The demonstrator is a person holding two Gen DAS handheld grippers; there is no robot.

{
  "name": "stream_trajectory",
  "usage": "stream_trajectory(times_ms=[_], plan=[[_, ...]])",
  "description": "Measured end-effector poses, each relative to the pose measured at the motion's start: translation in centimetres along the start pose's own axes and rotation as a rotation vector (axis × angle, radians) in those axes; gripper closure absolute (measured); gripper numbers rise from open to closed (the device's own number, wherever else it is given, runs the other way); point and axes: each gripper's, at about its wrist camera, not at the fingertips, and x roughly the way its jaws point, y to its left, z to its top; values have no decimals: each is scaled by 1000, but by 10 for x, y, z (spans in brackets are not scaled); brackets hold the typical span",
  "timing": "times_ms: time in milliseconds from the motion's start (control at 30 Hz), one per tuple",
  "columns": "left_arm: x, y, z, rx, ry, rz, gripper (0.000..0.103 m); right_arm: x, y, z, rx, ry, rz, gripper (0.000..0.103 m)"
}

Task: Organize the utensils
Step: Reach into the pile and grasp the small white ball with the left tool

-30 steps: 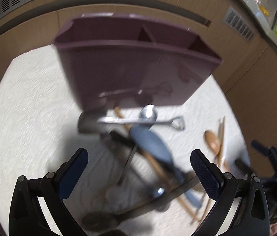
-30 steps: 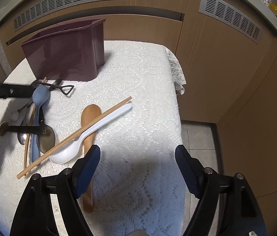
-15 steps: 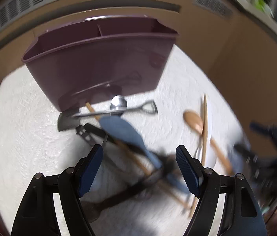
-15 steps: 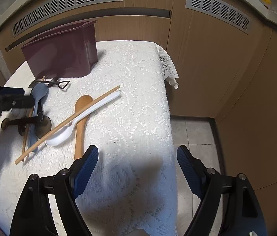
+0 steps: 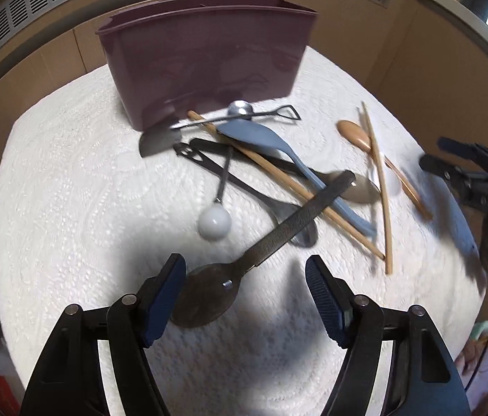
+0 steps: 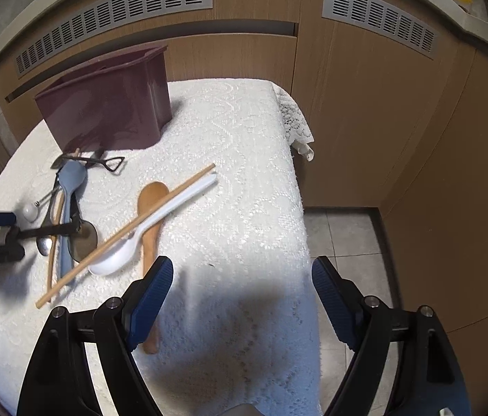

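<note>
Nearest me, at the bottom of the left wrist view, my left gripper (image 5: pixel 245 291) is closing with nothing pinched yet. The bowl of the dark metal ladle (image 5: pixel 205 294) lies between the jaws, hard against the left pad, while the right pad stands clear of it. If I close like this I will catch the bowl off-centre, and I expect it to swivel or slide out.

The ladle's textured handle runs up and right across the pile in mid-frame, lying over the blue spatula (image 5: pixel 278 152) and a wooden chopstick (image 5: pixel 285 180). Lifting it could drag those along or flick them across the white lace cloth (image 5: pixel 70 208). The white ball-ended spoon (image 5: pixel 213 222) lies just left of the handle and could roll.

My right gripper (image 6: pixel 242 293) hangs wide open and empty at the bottom of its own view, over the cloth's right edge; the wooden spoon (image 6: pixel 150 215) passes under its left pad. A careless nudge might push it floorward.

Farthest, in the upper centre, the maroon organizer (image 5: pixel 209 55) stands upright behind the pile. It looks light, so a long utensil dropped in carelessly could tip it.
</note>
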Motion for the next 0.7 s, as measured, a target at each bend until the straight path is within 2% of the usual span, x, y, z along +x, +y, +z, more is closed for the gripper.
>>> stream_trajectory(times_ms=[133,233,300,367,400,500,633,700], plan=[[-4,-1,-17,-82,8,-103,31,3,7,8,33,5,34,23],[-14,-12,-22,-87,-22,-152,31,10,12,18,71,4,37,24],[-27,-16,-18,-76,-90,-115,33,15,17,24,81,2,37,24],[-34,-15,-13,-69,-163,-41,53,19,23,28,69,5,29,28],[-34,-12,-10,-74,-182,-24,55,20,25,30,67,4,27,28],[-29,1,-4,-100,-202,28,57,17,27,28,66,-3,30,28],[-9,2,3,-62,-201,148,58,11,25,21,58,-22,4,28],[4,1,6,-65,-179,163,68,11,21,19,57,-27,1,28]])
